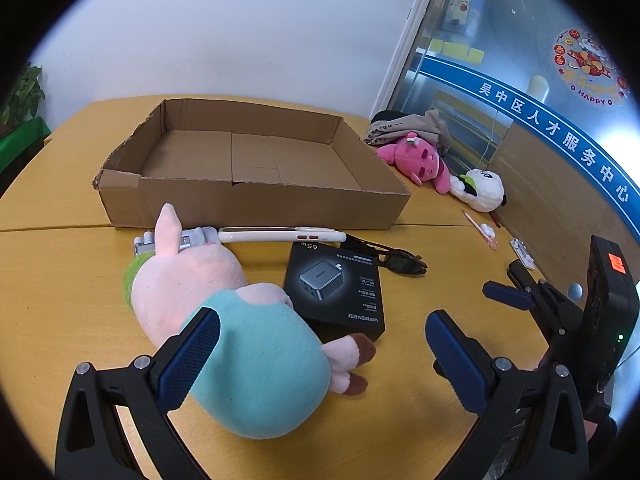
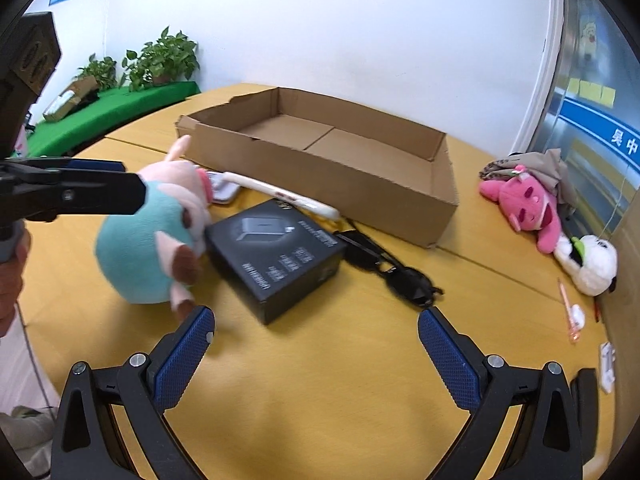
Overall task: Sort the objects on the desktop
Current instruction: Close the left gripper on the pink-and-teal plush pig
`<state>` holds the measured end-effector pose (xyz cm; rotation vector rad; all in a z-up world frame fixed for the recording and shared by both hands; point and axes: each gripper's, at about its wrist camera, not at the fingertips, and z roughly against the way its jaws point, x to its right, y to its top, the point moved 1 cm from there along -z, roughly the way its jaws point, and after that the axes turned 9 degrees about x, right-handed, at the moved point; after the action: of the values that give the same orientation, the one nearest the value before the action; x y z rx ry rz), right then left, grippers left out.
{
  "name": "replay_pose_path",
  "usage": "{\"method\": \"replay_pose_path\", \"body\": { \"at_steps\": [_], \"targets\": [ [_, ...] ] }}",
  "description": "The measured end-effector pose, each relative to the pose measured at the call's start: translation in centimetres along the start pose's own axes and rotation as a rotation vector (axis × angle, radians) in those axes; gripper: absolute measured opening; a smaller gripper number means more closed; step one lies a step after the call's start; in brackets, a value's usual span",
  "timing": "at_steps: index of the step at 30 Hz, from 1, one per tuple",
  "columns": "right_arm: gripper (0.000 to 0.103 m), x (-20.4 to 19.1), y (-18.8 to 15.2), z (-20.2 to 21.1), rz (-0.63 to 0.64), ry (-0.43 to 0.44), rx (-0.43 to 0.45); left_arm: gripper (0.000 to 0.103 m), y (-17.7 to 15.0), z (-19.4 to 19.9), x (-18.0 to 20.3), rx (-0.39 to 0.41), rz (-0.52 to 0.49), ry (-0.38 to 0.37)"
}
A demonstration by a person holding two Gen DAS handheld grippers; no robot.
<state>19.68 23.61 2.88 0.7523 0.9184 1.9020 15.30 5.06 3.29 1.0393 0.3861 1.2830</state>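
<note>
On the yellow wooden table (image 2: 320,392), closest to the cameras, both tongs stand with their blue-padded jaws wide apart. The left gripper (image 1: 320,344) is low over the pink pig plush toy (image 1: 224,320), whose light blue body lies between its fingers; the left finger is just at the blue fabric, but whether it touches I cannot tell. The right gripper (image 2: 316,340) holds nothing, and only bare table is between its fingers.

Touching the pig's right side lies a black charger box (image 2: 276,256) with a picture of a grey adapter on its lid. Just beyond the box are black sunglasses (image 2: 392,272), folded, lying flat. Behind the pig's head lie a white phone case (image 1: 280,235) and a small grey folded stand (image 1: 176,240), close to the front wall of the box behind them.

Farther stands a wide, shallow cardboard box (image 1: 256,200), open at the top, with nothing visible inside. To the right, near the wall panel, lie a bright pink plush toy (image 1: 420,160) and a white plush toy (image 1: 484,190), touching each other, with a pink pen (image 1: 478,230) on the table in front of them. Green potted plants (image 2: 160,60) stand far on the left.
</note>
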Motion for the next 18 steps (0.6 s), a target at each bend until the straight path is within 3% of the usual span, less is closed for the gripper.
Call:
{"method": "replay_pose_path", "body": {
  "at_steps": [4,12,18],
  "targets": [
    [0.103,-1.0,-0.3,0.4,-0.067,0.076,0.006,0.103,-0.3,0.2,-0.4,-0.006,0.013,-0.008],
    [0.103,-4.3,0.0,-1.0,-0.090,0.202,-0.002,0.103,-0.4,1.1,-2.6,-0.010,0.057,0.062],
    [0.103,-6.1,0.1,-2.5,-0.092,0.248,-0.024,0.103,-1.2,0.1,-4.7,-0.042,0.094,0.100]
  ]
}}
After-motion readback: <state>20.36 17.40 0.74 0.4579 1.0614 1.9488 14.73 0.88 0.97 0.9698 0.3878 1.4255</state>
